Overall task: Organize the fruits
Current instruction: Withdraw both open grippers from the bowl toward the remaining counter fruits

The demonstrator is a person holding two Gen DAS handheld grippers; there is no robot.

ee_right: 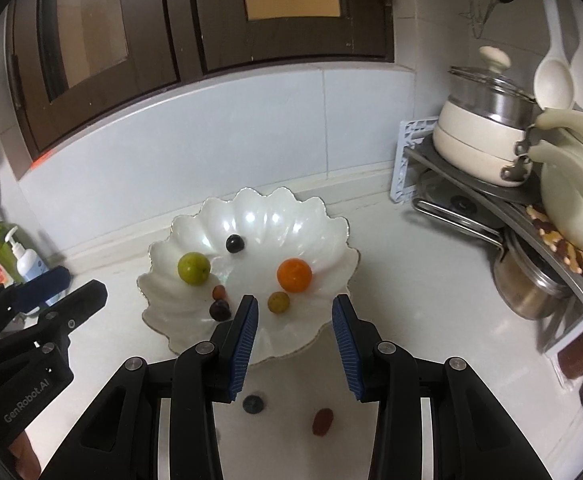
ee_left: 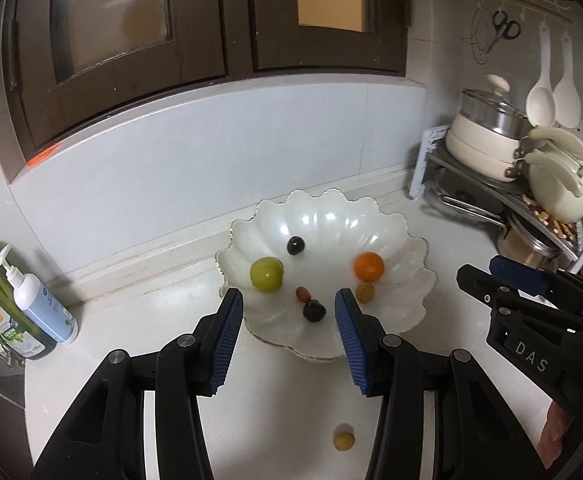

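A white scalloped bowl (ee_left: 395, 300) (ee_right: 323, 236) stands on the counter and holds a green plum (ee_left: 266, 274) (ee_right: 194, 268), an orange (ee_left: 368, 266) (ee_right: 294, 275), a black grape (ee_left: 295, 245) (ee_right: 235, 244), a dark plum (ee_left: 314, 311) (ee_right: 219, 310), a small red grape (ee_left: 302, 293) (ee_right: 218, 291) and a small yellow-green fruit (ee_left: 365, 292) (ee_right: 278, 302). My left gripper (ee_left: 289, 304) is open and empty above the bowl's near rim. My right gripper (ee_right: 294, 310) is open and empty, also over the near rim. On the counter lie a yellow fruit (ee_left: 344, 440), a dark grape (ee_right: 253, 403) and a red grape (ee_right: 322, 421).
Soap bottles (ee_left: 31, 304) stand at the left by the sink. A rack with pots and pans (ee_right: 491, 152) fills the right corner, with ladles and scissors hanging above. Dark cabinet doors (ee_left: 139, 40) hang over the backsplash. The right gripper's body also shows in the left wrist view (ee_left: 531, 320).
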